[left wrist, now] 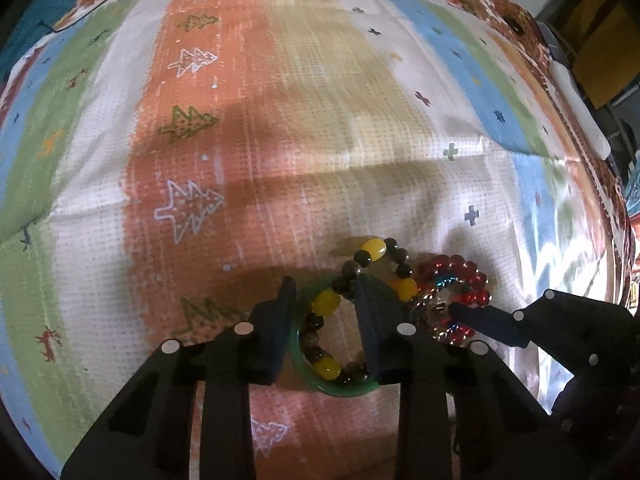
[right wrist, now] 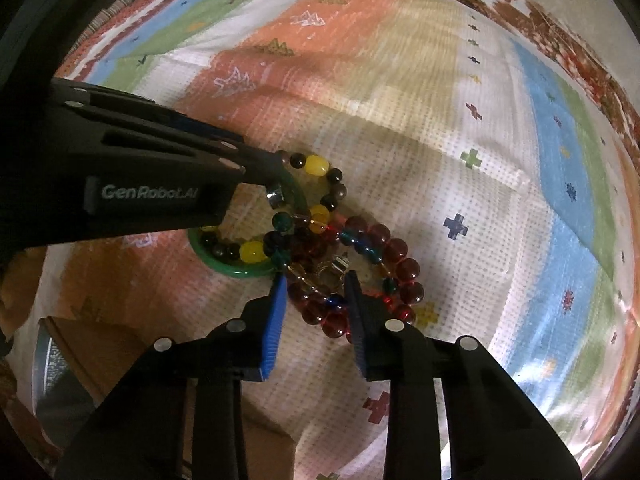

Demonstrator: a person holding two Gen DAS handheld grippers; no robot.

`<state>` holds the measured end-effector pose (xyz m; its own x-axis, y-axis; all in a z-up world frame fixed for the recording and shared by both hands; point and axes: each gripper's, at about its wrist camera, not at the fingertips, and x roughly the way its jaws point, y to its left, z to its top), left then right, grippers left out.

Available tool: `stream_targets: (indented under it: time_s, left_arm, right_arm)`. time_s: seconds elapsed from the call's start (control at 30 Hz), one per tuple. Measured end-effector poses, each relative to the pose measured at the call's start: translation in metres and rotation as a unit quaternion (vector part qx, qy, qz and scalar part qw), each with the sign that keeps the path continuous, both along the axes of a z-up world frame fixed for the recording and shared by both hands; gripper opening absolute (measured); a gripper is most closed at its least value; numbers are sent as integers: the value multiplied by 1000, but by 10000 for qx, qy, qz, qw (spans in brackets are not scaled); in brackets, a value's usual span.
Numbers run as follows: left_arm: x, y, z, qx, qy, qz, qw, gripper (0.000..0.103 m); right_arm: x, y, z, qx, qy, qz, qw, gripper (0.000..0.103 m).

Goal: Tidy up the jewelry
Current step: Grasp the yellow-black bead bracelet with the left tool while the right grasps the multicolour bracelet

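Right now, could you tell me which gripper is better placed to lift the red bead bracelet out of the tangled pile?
Right. The right gripper has its open jaws straddling the red bead bracelet, while the left gripper straddles the yellow-and-dark bead bracelet and green bangle.

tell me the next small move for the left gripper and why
Probably close the left gripper and lift slowly. Its open fingers straddle one side of the yellow bracelet and the green bangle under it, so both may come up together. The red bracelet overlaps that pile, and the right gripper, also open, sits at it; a slow lift should show any snag.
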<state>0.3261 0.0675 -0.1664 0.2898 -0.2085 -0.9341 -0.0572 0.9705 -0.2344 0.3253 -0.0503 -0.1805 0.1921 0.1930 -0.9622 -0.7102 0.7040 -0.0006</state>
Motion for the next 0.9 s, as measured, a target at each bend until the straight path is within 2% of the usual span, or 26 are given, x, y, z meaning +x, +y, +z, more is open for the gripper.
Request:
stream_targets:
  time_s: [0.1, 0.13, 0.17, 0.27, 0.37, 0.9]
  left_arm:
    - [0, 0, 0, 60, -24, -3, 10000, 24]
    - [0, 0, -1, 136, 23, -9, 9999, 17]
    - [-1, -1, -3, 212, 63, -28, 9998, 16]
    - [-1, -1, -3, 210, 33, -38, 9998, 14]
    - [-4, 0, 2, 164, -23, 5, 9999, 10]
    - [-23, -16, 55, 610, -494, 46, 9969, 11]
  right_arm:
    - [0, 2, -3, 8, 25, 37, 10000, 27]
    - [0, 2, -4, 16, 22, 45, 10000, 26]
    - [0, 0, -4, 0, -7, 50, 10000, 22]
    - [0, -1, -4, 34, -37, 60, 10000, 22]
    - [0, -1, -1, 100, -38, 63, 9999, 14]
    - [-11, -13, 28, 204, -371, -91, 9991, 14]
